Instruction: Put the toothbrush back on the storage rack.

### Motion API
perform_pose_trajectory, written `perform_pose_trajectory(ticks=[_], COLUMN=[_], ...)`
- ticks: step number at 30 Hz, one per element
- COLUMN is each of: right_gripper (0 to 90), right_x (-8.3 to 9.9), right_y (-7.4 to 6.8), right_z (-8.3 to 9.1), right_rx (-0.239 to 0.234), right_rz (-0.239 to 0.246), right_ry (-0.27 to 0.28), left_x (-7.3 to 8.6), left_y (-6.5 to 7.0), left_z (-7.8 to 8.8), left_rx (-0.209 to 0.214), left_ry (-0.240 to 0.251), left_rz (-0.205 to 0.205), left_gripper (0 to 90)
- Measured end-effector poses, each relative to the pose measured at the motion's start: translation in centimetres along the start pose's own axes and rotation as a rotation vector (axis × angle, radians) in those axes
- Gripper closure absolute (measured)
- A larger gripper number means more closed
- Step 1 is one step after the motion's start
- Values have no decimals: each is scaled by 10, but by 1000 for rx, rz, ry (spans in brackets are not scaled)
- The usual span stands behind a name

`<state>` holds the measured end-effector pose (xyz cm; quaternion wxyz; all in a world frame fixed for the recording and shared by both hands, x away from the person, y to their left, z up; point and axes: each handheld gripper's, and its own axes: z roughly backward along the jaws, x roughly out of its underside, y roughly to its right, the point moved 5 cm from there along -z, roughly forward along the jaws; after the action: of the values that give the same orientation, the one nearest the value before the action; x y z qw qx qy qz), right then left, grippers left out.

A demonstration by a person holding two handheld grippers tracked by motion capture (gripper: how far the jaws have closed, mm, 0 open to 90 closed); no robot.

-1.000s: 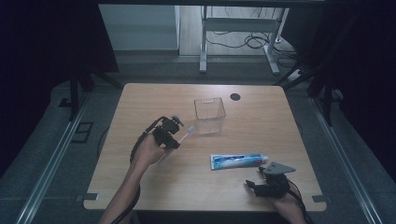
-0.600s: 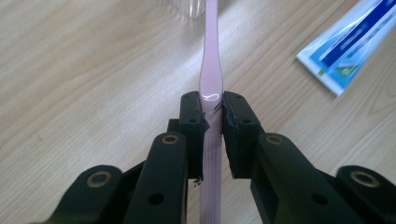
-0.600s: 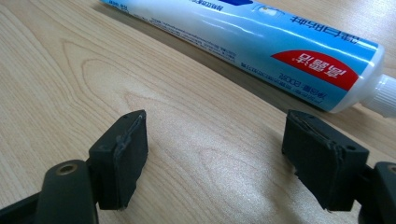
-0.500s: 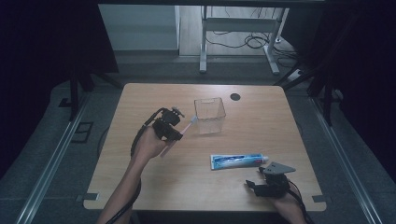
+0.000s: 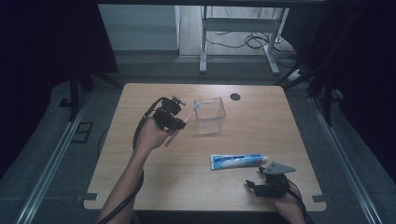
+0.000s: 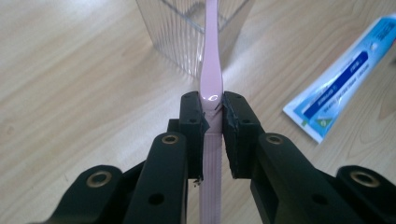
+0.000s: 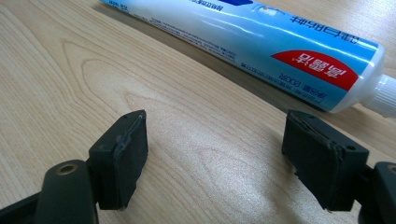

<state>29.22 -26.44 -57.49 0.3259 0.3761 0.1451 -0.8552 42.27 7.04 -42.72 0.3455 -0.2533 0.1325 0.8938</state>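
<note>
The left gripper point(image 6: 212, 121) is clamped on one pink toothbrush point(image 6: 211, 70), its two jaws pressed against the flat handle, which runs forward past the pads and back between them. Seen from above, this gripper point(image 5: 173, 119) is raised over the table point(image 5: 140, 186), the toothbrush point(image 5: 184, 122) slanting up with its head at the near left rim of the single clear square container point(image 5: 210, 115) just ahead of it. One blue and white toothpaste tube point(image 5: 239, 160) lies flat on the wood, off to the side of the held brush and well apart from it. Right behind that tube the right gripper point(image 5: 254, 185) rests low near the table's near edge; in its own view the right gripper point(image 7: 215, 158) has two jaws spread wide over bare wood, the tube point(image 7: 261, 42) lying crosswise just beyond them, untouched.
</note>
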Motion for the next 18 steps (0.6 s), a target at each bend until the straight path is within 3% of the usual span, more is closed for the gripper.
perform_pose_trajectory(ticks=[18], right_gripper=[223], right_x=[0], right_y=[0], right_z=[0], right_rx=[0], right_rz=[0], right_ry=[0], left_x=[-41], left_y=[2], left_z=[-2], left_rx=[-30], left_ry=[85], left_rz=[-26], left_gripper=[790])
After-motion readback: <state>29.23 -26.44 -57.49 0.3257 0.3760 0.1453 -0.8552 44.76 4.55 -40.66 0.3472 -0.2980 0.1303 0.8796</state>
